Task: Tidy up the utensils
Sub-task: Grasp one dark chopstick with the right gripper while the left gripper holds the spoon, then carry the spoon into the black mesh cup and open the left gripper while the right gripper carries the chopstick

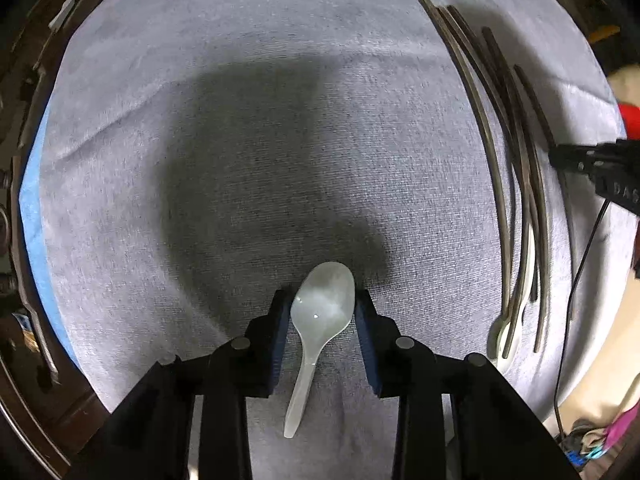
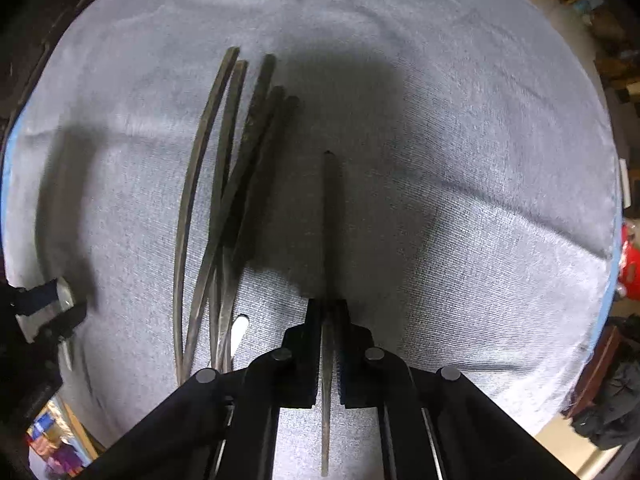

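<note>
The left hand-held gripper (image 1: pixel 322 300) pinches a white spoon (image 1: pixel 320 312) by its bowl, probably to carry it to its kind. The right hand-held gripper (image 2: pixel 329 312) is pressed together on one dark chopstick (image 2: pixel 328 240), beside the chopstick pile (image 2: pixel 224 200) on the cloth-covered bench (image 2: pixel 480 160). The letters "DAS" show on the right tool.

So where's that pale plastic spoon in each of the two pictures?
Left wrist view: the white spoon sits low in the centre, its bowl between the left gripper fingers.
Right wrist view: only a sliver of it shows at the far left edge, in the left gripper.
Shared landmark: the pile of dark chopsticks, on the right in the left wrist view and left of centre in the right wrist view.
</note>
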`<state>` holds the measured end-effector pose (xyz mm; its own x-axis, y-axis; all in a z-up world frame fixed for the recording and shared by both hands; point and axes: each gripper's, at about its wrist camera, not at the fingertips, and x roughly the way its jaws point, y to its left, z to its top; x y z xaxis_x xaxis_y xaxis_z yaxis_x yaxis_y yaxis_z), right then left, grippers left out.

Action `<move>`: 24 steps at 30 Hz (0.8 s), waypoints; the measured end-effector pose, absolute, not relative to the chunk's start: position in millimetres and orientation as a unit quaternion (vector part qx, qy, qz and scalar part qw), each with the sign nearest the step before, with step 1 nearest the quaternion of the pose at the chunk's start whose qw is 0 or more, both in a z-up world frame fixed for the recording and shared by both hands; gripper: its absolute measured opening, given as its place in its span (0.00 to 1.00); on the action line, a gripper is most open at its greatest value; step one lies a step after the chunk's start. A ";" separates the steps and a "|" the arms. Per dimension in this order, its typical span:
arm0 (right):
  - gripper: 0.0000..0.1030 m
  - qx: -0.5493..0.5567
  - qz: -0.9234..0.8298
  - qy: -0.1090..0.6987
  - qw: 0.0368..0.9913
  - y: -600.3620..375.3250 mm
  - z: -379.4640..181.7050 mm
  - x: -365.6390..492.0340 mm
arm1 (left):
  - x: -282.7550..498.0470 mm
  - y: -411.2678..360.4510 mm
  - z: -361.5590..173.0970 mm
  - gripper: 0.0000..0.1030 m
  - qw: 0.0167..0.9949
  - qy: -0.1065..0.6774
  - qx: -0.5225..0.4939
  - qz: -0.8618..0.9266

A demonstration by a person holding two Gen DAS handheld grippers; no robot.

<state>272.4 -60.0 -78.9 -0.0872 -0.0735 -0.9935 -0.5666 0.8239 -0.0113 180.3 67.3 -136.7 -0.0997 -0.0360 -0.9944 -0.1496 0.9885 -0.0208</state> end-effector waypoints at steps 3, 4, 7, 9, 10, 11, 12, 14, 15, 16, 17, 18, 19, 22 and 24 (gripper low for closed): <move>0.07 -0.229 0.198 0.711 0.635 -66.7 -83.0 277.7 | 183.6 61.6 -137.4 0.31 0.672 0.738 -0.049 0.043; 0.07 -0.230 0.198 0.710 0.635 -66.5 -80.9 278.3 | 183.0 58.6 -138.2 0.31 0.673 0.737 -0.050 0.042; 0.06 -0.221 0.199 0.710 0.639 -69.9 -79.1 274.8 | 177.6 69.6 -138.8 0.30 0.677 0.729 -0.091 0.045; 0.06 -0.201 0.198 0.708 0.647 -76.7 -75.5 274.1 | 174.1 79.1 -136.6 0.30 0.683 0.717 -0.129 0.051; 0.06 -0.190 0.200 0.705 0.653 -82.3 -73.3 273.8 | 170.6 82.8 -135.5 0.30 0.687 0.711 -0.143 0.054; 0.06 -0.173 0.203 0.703 0.660 -90.3 -68.6 273.6 | 166.7 85.7 -133.6 0.30 0.690 0.704 -0.159 0.055; 0.06 -0.154 0.207 0.699 0.668 -100.1 -61.8 273.1 | 162.2 88.3 -131.8 0.30 0.694 0.697 -0.174 0.054; 0.06 -0.128 0.214 0.689 0.680 -116.5 -50.2 271.2 | 153.7 90.9 -125.5 0.30 0.703 0.680 -0.202 0.049; 0.06 -0.113 0.219 0.682 0.688 -127.6 -43.0 267.5 | 147.9 92.0 -120.3 0.30 0.709 0.668 -0.219 0.049; 0.06 -0.103 0.222 0.677 0.694 -136.2 -37.0 264.7 | 142.7 92.6 -115.1 0.30 0.715 0.658 -0.232 0.048; 0.06 -0.089 0.226 0.670 0.701 -146.5 -30.0 260.7 | 137.6 92.2 -110.3 0.30 0.721 0.647 -0.244 0.047; 0.06 -0.073 0.232 0.660 0.711 -159.7 -21.3 254.3 | 131.1 92.5 -102.4 0.30 0.731 0.629 -0.260 0.045; 0.06 -0.061 0.237 0.651 0.719 -170.0 -14.1 248.9 | 124.4 92.1 -97.2 0.30 0.737 0.620 -0.266 0.046; 0.06 -0.016 0.249 0.618 0.746 -207.6 13.3 231.3 | 108.3 90.0 -76.5 0.30 0.759 0.577 -0.297 0.044; 0.06 0.012 0.259 0.589 0.766 -232.1 33.1 212.5 | 91.7 92.6 -67.0 0.30 0.769 0.558 -0.309 0.045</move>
<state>212.5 -232.1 33.1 0.1726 0.4107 -0.8953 -0.3828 0.8654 0.3232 91.7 92.6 -67.0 0.3737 -0.2751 -0.8858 -0.4140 0.8052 -0.4247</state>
